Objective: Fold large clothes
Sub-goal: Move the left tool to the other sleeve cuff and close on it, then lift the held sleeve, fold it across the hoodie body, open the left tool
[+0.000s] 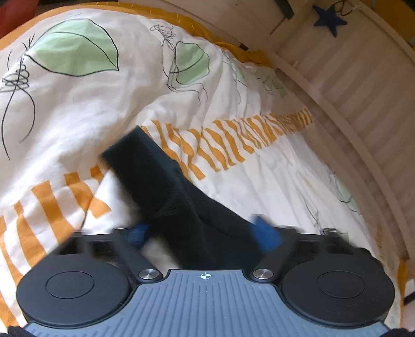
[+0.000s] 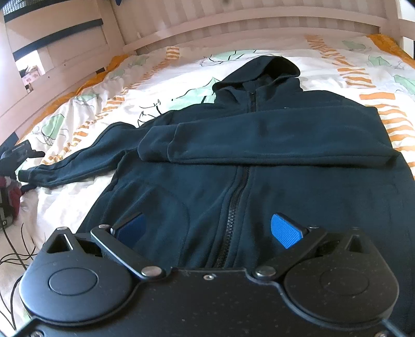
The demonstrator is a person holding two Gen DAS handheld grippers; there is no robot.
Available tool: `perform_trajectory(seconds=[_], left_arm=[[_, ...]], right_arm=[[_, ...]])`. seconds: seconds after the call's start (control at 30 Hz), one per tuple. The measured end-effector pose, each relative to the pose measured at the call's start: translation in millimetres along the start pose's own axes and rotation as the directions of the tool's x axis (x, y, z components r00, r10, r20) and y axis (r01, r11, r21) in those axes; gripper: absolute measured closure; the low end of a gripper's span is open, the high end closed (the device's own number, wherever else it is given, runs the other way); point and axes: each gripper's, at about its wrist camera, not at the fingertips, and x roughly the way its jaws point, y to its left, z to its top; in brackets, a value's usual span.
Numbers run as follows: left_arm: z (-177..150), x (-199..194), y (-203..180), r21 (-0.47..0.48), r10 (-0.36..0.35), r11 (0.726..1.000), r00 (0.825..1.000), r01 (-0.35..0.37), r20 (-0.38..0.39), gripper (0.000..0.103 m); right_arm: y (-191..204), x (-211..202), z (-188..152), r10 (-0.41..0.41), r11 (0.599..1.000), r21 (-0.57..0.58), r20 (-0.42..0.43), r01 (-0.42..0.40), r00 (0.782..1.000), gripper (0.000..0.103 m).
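A dark navy zip hoodie (image 2: 259,160) lies face up on the bed, hood toward the headboard. One sleeve (image 2: 272,140) is folded across the chest; the other sleeve (image 2: 77,160) stretches out to the left. My right gripper (image 2: 207,230) is open, hovering over the lower front by the zipper, holding nothing. In the left wrist view the outstretched sleeve (image 1: 166,186) runs between the blue pads of my left gripper (image 1: 205,233), which stands open around it; the view is blurred.
The duvet (image 1: 90,103) is white with green leaves and orange stripes, bunched up at the left. A slatted wooden bed frame (image 2: 233,23) runs along the far side. Cables (image 2: 13,256) and a red object (image 2: 10,191) lie at the left edge.
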Motion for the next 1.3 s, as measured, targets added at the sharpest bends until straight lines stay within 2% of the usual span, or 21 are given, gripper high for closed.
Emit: perform_trajectory(seconds=[0.03,0.07,0.1,0.23,0.33,0.43,0.53,0.67,0.9,1.17,1.3], left_arm=[[0.8,2.1,-1.3,0.011,0.013,1.0,1.0,-0.013,-0.001,0.077],[1.0,3.1,-2.4,0.02,0.017,1.0,1.0,-0.017,0.002,0.09],[1.3,2.5,-4.3,0.029,0.015,0.999,1.0,-0.015,0.008,0.095],[3.8,-10.4,-26.2,0.125,-0.019,0.992,0.998,0.013,0.052,0.096],[8.5,-24.3,-51.6,0.178,-0.055,0.983,0.997,0.045,0.056,0.096],[12.1,-40.3,-81.6,0.215,-0.121,0.971,0.991,0.107,0.053,0.096],[11.6,-56.8,-119.5,0.271,-0.196,0.946,0.98,0.178,0.042,0.096],[0.4,-80.4,-175.8,0.347,-0.303,0.895,0.953,0.28,0.011,0.096],[-41.3,-106.8,-263.5,0.411,-0.458,0.794,0.885,0.449,-0.081,0.096],[-117.7,-104.0,-340.1,0.485,-0.53,0.666,0.817,0.567,-0.226,0.096],[-158.9,-89.0,-367.0,0.526,-0.529,0.61,0.798,0.593,-0.287,0.096]], right_arm=[[-0.6,0.2,-0.5,-0.001,1.0,0.002,-0.002,0.001,1.0,0.0],[-1.5,0.1,-1.0,-0.003,1.0,0.006,-0.002,0.003,1.0,0.0],[-3.2,0.2,-1.1,-0.004,1.0,0.012,-0.003,0.004,1.0,0.0],[-9.8,0.3,0.2,-0.007,1.0,0.03,-0.001,0.007,1.0,0.0],[-14.7,-1.5,2.1,-0.009,0.999,0.036,0.005,0.009,1.0,0.0],[-19.1,-4.3,4.0,-0.009,0.999,0.038,0.011,0.009,1.0,0.0],[-23.9,-8.7,7.5,-0.01,0.999,0.042,0.021,0.009,1.0,0.0],[-31.4,-16.8,11.0,-0.01,0.999,0.041,0.038,0.008,0.999,0.0],[-52.9,-32.5,11.8,-0.01,0.998,0.066,0.074,0.005,0.997,0.0],[-77.7,-39.7,7.8,-0.031,0.994,0.109,0.095,0.021,0.995,0.0],[-89.9,-40.9,3.3,-0.035,0.99,0.139,0.098,0.021,0.995,0.0]])
